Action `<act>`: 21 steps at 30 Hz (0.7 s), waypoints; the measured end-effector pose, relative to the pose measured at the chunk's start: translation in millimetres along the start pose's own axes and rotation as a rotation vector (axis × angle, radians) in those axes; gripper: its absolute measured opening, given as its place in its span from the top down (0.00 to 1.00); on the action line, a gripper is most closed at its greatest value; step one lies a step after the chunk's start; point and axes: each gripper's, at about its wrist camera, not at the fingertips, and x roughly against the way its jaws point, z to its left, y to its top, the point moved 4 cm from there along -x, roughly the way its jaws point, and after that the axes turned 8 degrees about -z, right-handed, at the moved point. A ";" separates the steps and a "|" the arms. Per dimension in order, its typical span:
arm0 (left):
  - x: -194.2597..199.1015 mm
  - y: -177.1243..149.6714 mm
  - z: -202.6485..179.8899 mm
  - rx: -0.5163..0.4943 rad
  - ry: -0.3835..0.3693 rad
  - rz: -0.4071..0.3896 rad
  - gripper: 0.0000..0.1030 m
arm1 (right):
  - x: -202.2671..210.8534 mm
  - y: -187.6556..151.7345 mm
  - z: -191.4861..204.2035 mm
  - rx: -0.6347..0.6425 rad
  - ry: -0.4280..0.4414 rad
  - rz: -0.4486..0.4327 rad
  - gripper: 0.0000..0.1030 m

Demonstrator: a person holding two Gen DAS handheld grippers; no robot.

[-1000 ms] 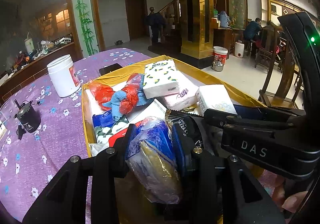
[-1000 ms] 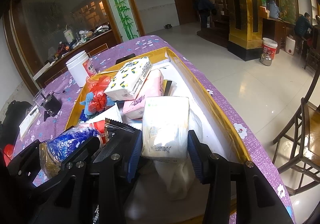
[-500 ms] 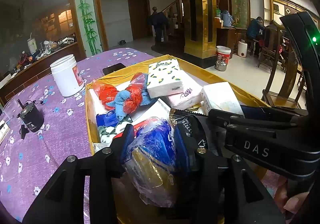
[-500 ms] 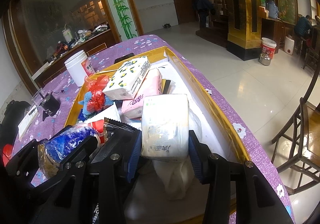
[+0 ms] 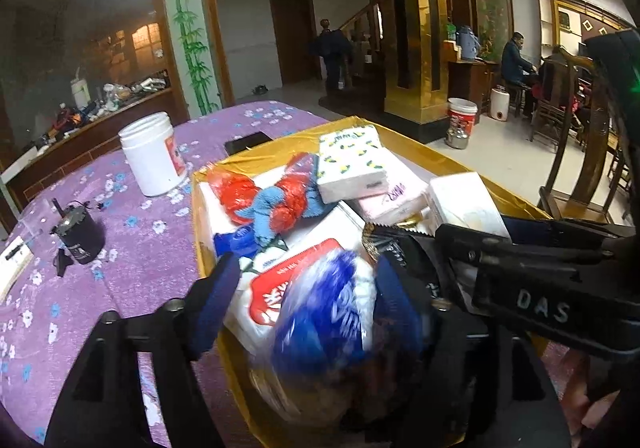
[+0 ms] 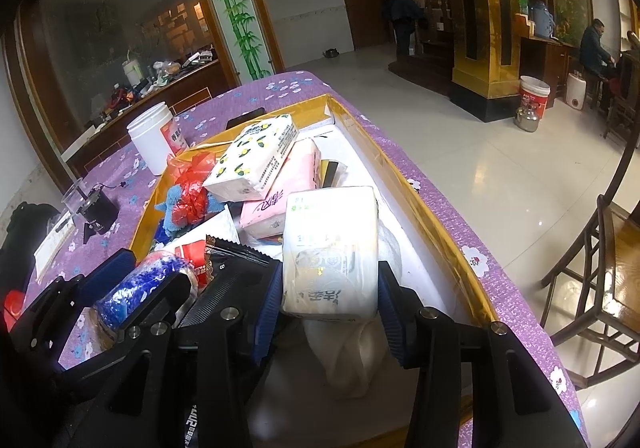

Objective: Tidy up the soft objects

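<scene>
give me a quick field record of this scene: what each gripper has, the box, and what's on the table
left gripper: jaws opening, blue and white bag between them, low at the near end of the box
right gripper: shut on white tissue pack, held over the box
box: gold rim, white inside, piled with soft packs
top of pile: lemon print tissue pack lying on pink tissue pack
also in box: red and blue bundle
table: purple flowered cloth, white jar beside the box
</scene>
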 end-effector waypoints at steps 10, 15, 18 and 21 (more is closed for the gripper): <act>17.6 1.2 0.0 -0.047 0.027 -0.038 0.25 | 26.3 10.3 14.2 0.038 0.020 -0.057 0.24; 41.9 -0.6 11.7 -0.001 -0.010 -0.024 0.20 | 53.4 14.0 17.6 0.050 0.029 -0.107 0.21; 59.0 -6.4 20.0 0.014 -0.022 -0.020 0.19 | 73.2 12.9 21.8 0.069 0.018 -0.158 0.12; 74.2 -21.0 25.6 -0.009 -0.005 -0.004 0.19 | 94.5 5.7 23.7 0.078 -0.029 -0.241 0.00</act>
